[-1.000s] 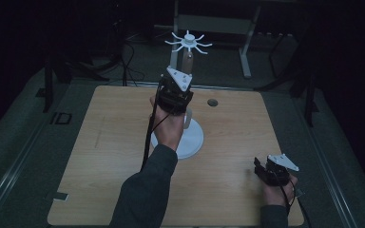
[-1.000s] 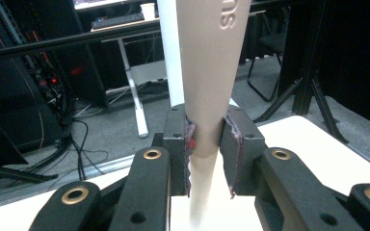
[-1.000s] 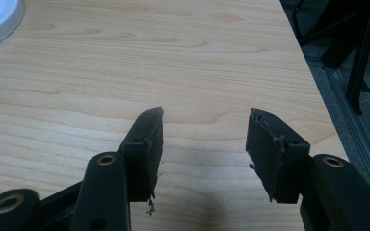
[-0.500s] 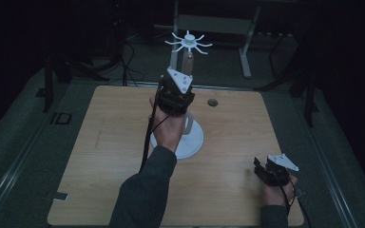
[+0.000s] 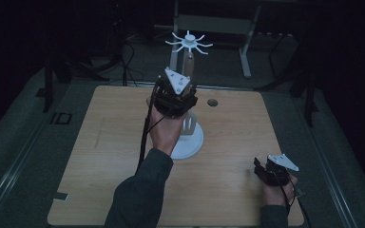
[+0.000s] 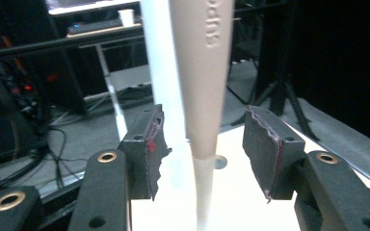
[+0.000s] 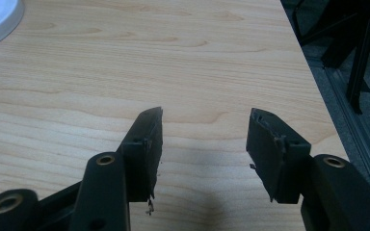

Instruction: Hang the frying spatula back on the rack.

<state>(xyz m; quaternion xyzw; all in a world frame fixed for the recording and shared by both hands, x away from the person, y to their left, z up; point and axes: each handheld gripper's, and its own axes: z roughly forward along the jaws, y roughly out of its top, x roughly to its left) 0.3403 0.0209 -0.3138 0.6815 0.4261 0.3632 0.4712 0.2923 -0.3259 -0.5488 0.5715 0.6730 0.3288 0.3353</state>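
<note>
Two fingers (image 6: 262, 151) – just opened – flank the utensil handle (image 6: 203, 82), untouched.

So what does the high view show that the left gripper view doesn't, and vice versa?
High view: the stand's spoked top, its round base and the right hand-held gripper by the table's near corner. Left gripper view: raised lettering on the beige handle, untouched between the left hand-held gripper's jaws, which have just been opening. Both: the handle and white pole.

Stand (image 5: 186, 142) mid-table (image 5: 100, 180) — hanging utensil (image 6: 203, 72) just before its pole (image 6: 161, 62).
</note>
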